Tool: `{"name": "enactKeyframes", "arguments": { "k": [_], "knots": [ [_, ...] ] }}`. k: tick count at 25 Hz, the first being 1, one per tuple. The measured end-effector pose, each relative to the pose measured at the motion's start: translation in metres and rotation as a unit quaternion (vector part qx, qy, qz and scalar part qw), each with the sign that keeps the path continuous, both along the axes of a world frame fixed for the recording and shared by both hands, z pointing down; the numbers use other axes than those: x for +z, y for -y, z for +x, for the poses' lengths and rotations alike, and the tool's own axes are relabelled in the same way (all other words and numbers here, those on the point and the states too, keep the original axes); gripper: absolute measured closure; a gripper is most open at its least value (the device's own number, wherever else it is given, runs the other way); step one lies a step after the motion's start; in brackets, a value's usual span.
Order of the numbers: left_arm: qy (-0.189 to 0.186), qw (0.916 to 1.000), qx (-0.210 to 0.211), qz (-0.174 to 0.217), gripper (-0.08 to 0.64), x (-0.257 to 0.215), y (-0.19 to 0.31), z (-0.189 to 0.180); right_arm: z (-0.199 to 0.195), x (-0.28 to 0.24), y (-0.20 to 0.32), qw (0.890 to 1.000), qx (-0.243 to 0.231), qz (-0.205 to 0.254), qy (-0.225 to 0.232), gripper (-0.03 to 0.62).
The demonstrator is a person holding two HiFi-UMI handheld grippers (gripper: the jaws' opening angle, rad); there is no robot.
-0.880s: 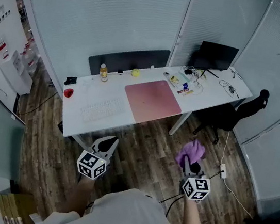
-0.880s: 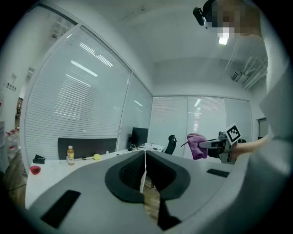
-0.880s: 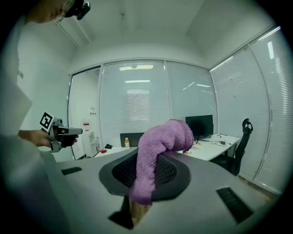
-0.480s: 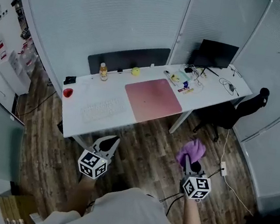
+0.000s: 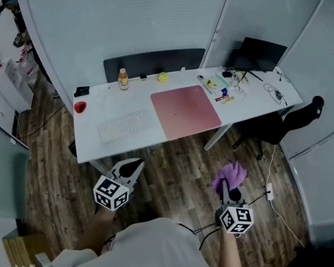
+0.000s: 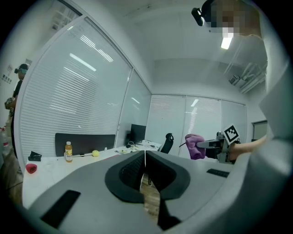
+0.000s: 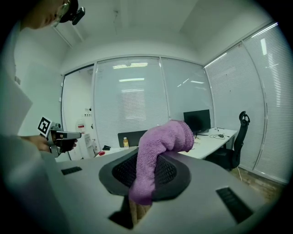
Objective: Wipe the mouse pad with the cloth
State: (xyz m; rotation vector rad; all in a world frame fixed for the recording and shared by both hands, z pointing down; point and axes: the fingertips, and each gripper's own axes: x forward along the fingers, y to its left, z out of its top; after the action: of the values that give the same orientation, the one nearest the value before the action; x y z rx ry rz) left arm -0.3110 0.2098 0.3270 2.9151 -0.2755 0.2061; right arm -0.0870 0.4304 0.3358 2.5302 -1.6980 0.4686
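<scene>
Approach step. Right gripper [image 5: 225, 193] pinches purple cloth [image 5: 230, 174], lower right; left gripper [image 5: 132, 167] pressed together, empty. Pink mouse pad [image 5: 186, 111] lies upper centre on desk [image 5: 255, 105], well apart; next, cloth must travel forward onto it.

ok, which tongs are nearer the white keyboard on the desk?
Left. The left tongs hang off the white desk's near edge, roughly in line with the white keyboard. The right tongs, shut on the purple cloth, are well off to its right.
</scene>
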Motion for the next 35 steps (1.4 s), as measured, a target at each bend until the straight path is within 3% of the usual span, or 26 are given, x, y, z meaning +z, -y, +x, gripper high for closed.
{"name": "enactKeyframes", "arguments": {
  "k": [10,20,35],
  "knots": [
    [0.004,0.9998,0.017,-0.006,0.54,0.01,0.031,-0.002,-0.01,0.008,0.026,1.0,0.018,-0.004,0.011,0.518],
    [0.01,0.9997,0.019,-0.009,0.54,0.013,0.045,0.022,0.012,0.012,0.044,1.0,0.013,-0.012,0.011,0.518],
    [0.027,0.9988,-0.039,-0.012,0.54,0.022,0.074,0.123,0.134,0.033,0.101,0.998,-0.051,-0.02,0.03,0.518]
  ]
}}
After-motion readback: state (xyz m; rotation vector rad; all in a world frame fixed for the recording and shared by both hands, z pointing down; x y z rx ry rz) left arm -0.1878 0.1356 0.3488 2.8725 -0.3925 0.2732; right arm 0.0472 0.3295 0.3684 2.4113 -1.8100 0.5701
